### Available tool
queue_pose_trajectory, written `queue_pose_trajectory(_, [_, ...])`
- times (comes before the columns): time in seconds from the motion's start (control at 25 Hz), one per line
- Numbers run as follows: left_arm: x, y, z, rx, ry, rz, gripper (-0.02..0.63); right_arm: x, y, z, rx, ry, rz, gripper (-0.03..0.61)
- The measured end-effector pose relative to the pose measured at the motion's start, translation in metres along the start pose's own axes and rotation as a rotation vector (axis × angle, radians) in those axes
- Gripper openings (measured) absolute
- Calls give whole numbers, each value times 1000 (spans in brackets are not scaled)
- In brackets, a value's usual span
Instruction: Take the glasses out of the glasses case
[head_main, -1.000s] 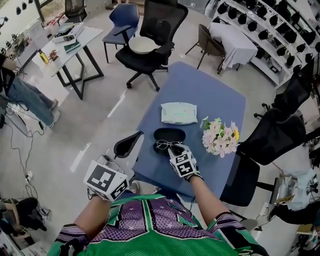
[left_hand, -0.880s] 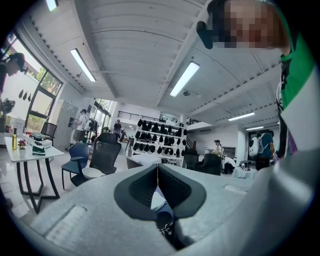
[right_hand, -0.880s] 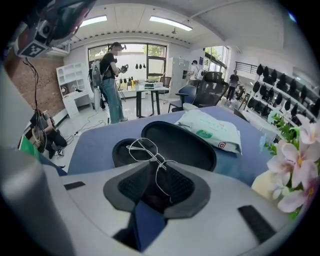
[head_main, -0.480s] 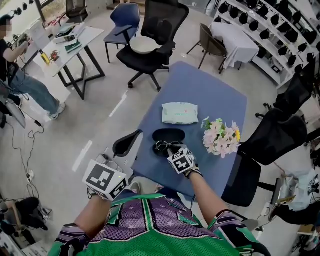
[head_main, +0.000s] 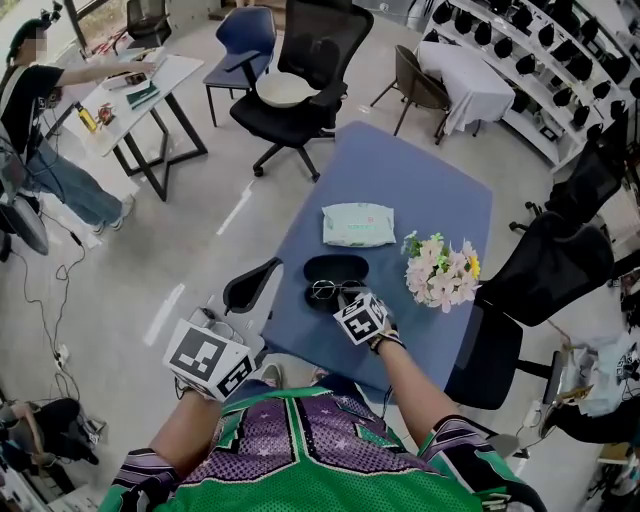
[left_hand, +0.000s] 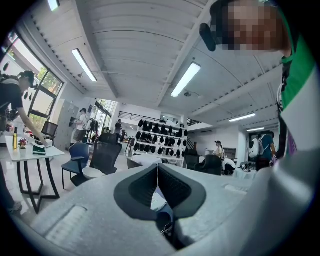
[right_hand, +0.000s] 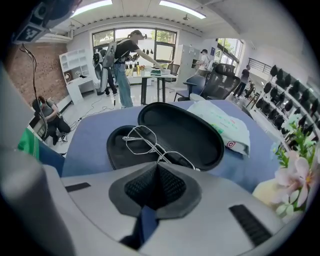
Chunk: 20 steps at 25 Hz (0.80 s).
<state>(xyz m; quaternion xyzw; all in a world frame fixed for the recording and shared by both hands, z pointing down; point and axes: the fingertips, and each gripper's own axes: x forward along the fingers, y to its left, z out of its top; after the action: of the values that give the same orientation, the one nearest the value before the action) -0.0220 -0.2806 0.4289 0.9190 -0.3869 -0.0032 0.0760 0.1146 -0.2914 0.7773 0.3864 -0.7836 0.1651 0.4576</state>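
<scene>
A black glasses case (head_main: 337, 268) lies open on the blue table (head_main: 420, 190) near its front edge. Thin metal-framed glasses (head_main: 325, 290) rest on the case's near half (right_hand: 117, 150), one lens (right_hand: 142, 140) over the rim. My right gripper (head_main: 346, 294) is at the case's near edge; its jaws (right_hand: 157, 167) are shut on the glasses' frame beside the second lens. Off the table's left corner, my left gripper (head_main: 215, 328) is held low; it points up at the room and its jaws (left_hand: 158, 172) are shut with nothing between them.
A pack of wipes (head_main: 357, 224) lies just beyond the case. A bunch of flowers (head_main: 440, 272) stands to the right. Office chairs ring the table: one beyond (head_main: 300, 90), one at the right (head_main: 545, 270), an armrest (head_main: 250, 285) at the left corner.
Both grippers have barely moved and the glasses stay on the case. At the far left, a person has leaned over the white table.
</scene>
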Motion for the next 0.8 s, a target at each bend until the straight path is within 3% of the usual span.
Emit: queue_pose_trajectory(0.8, [-3, -6, 9, 5, -24, -17, 17, -18, -10, 8, 55, -82, -28, 8])
